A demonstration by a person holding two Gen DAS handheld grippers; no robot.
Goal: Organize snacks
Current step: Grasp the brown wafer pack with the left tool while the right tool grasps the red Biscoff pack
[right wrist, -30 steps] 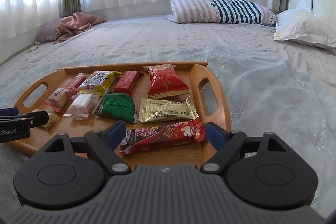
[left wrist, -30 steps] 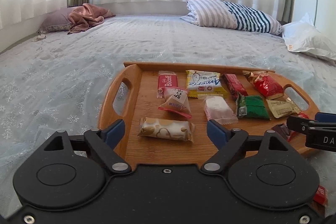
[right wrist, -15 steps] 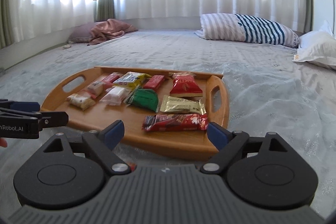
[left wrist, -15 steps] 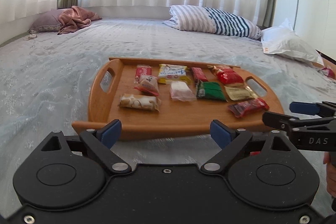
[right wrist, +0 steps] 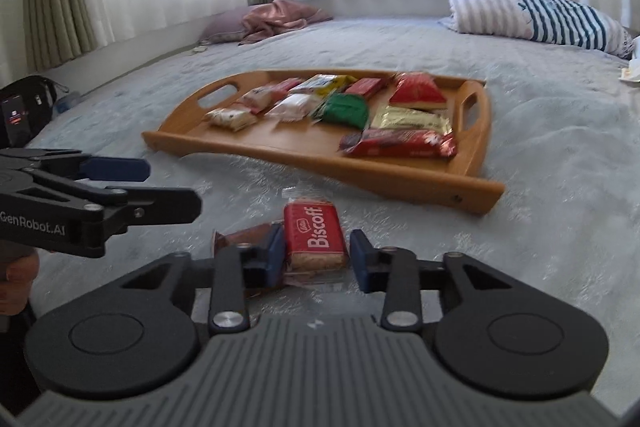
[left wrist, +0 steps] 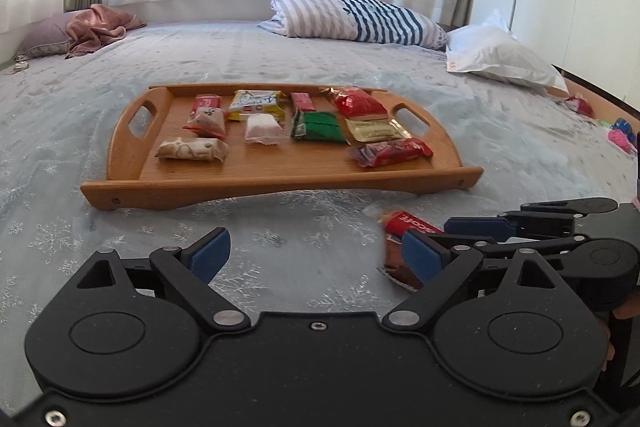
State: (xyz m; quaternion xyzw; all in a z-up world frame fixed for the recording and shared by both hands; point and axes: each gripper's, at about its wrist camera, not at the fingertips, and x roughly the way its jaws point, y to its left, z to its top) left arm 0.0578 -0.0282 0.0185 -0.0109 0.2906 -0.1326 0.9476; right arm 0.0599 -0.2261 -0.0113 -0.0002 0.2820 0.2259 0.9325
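Your right gripper (right wrist: 317,253) is closing around the Biscoff packet (right wrist: 315,238) on the bedspread (right wrist: 540,247), at 6 o'clock from the wooden tray (right wrist: 420,183). Left pad touches, right pad not yet. Risk: the brown wrapper (right wrist: 244,233) beneath gets pinched along. Left gripper (left wrist: 316,253) released, empty.

Near end of the Biscoff packet (right wrist: 315,242) is hidden behind my right gripper (right wrist: 316,255) body. Can't tell if my closing pads touch it; the right one looks apart. Brown wrapper (right wrist: 244,235) beside it is mostly covered by my left finger (right wrist: 269,251), label unreadable. Tray (right wrist: 404,179) snacks are motion-blurred in the right view, print illegible. Pink items (left wrist: 621,135) at the bed edge are too small to identify.
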